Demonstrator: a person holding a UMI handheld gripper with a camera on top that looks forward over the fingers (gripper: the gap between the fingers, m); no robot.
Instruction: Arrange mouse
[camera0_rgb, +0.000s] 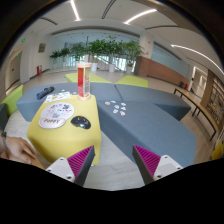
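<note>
A black mouse (80, 122) lies on a yellow table (70, 138), just right of a white mouse mat (56, 114) with printing on it. My gripper (114, 160) is well short of the table, to the right of its near corner. Its two fingers with magenta pads (82, 160) stand wide apart with nothing between them; only grey floor shows in the gap. The mouse is up and to the left of the left finger.
A clear box with a red object (84, 78) stands at the table's far end. A dark item (45, 94) lies at the table's left. Grey platforms (140, 110) with white pieces (118, 106) stretch to the right. Plants (100, 48) line the back.
</note>
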